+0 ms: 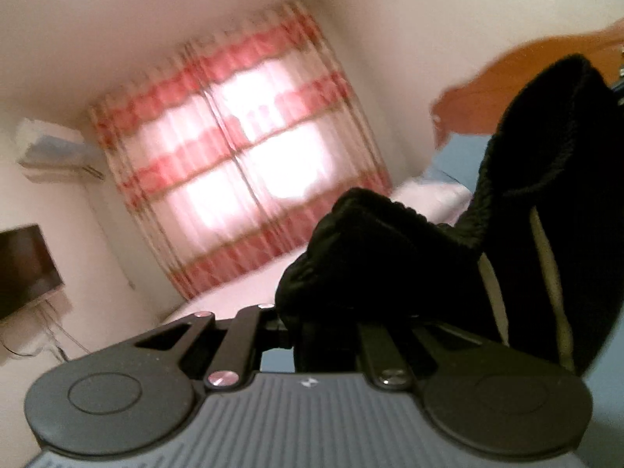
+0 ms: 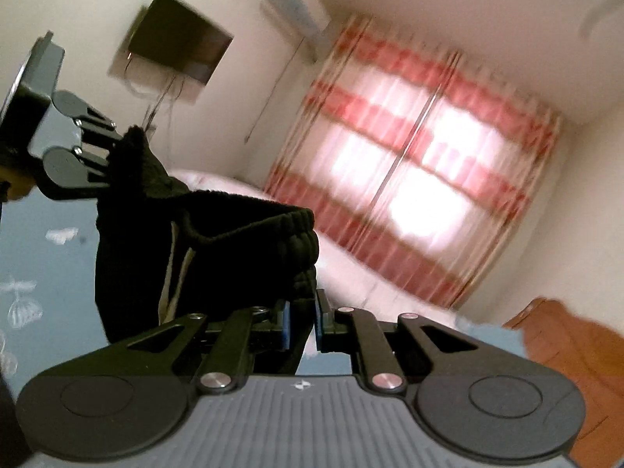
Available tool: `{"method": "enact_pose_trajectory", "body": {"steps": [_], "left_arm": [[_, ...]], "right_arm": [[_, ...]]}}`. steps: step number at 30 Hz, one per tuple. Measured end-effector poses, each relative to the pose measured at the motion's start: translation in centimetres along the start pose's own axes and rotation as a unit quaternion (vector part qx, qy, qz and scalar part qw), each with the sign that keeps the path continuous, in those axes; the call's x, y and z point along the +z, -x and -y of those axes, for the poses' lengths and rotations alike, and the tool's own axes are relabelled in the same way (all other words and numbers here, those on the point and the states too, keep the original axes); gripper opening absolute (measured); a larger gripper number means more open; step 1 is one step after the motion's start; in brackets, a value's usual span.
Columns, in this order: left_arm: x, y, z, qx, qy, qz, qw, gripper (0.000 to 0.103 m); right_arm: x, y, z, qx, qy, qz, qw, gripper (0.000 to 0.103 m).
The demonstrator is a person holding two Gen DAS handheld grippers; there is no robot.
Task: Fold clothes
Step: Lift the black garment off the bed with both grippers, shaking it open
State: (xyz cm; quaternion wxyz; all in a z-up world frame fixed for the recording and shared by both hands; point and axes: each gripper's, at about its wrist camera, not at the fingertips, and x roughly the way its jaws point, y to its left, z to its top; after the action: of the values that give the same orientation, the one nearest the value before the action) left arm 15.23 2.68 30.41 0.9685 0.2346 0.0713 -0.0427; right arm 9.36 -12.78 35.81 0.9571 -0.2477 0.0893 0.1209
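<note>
Left gripper (image 1: 312,327) and right gripper (image 2: 302,323) each clamp black garment (image 2: 202,249); striped curtain (image 2: 421,163) at 2 o'clock.

The black garment (image 2: 241,241) is thick ribbed knit cloth, matt, with pale smooth stripes. Beside it, the right gripper (image 2: 302,323) is matt black plastic with shiny metal rivets. Behind the garment hangs a thin pleated cloth curtain (image 2: 421,163); the wooden headboard (image 2: 565,351) looks smooth
</note>
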Motion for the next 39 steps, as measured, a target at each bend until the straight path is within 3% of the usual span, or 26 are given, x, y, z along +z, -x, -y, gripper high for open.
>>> {"method": "enact_pose_trajectory", "body": {"steps": [9,14,19,23,28,33,39], "left_arm": [[8.7,-0.3,-3.7,0.083,0.028,0.062,0.9942,0.009],[13.5,0.3,-5.1,0.127,0.033,0.100,0.9863,0.009],[16.1,1.1,-6.4,0.115,0.060,0.126,0.9836,0.010],[13.5,-0.7,-5.0,0.074,0.045,0.085,0.9925,0.010],[6.2,-5.3,-1.5,0.002,0.008,0.008,0.9999,0.010],[-0.6,-9.6,2.4,-0.065,-0.020,-0.067,0.9954,0.010],[-5.5,-14.8,7.4,-0.101,-0.027,-0.134,0.9854,0.010]], "right_arm": [[7.4,1.8,2.8,-0.056,-0.029,0.074,0.995,0.014],[11.0,2.7,4.2,-0.094,-0.041,0.112,0.988,0.014],[13.1,3.9,6.4,-0.109,-0.074,0.145,0.981,0.014],[10.6,2.8,6.1,-0.088,-0.073,0.115,0.987,0.014],[4.5,-0.3,3.8,-0.050,-0.066,0.053,0.995,0.014],[-2.5,-2.7,1.1,0.025,-0.079,-0.018,0.996,0.013],[-9.6,-6.5,-2.1,0.093,-0.112,-0.102,0.984,0.013]]}}
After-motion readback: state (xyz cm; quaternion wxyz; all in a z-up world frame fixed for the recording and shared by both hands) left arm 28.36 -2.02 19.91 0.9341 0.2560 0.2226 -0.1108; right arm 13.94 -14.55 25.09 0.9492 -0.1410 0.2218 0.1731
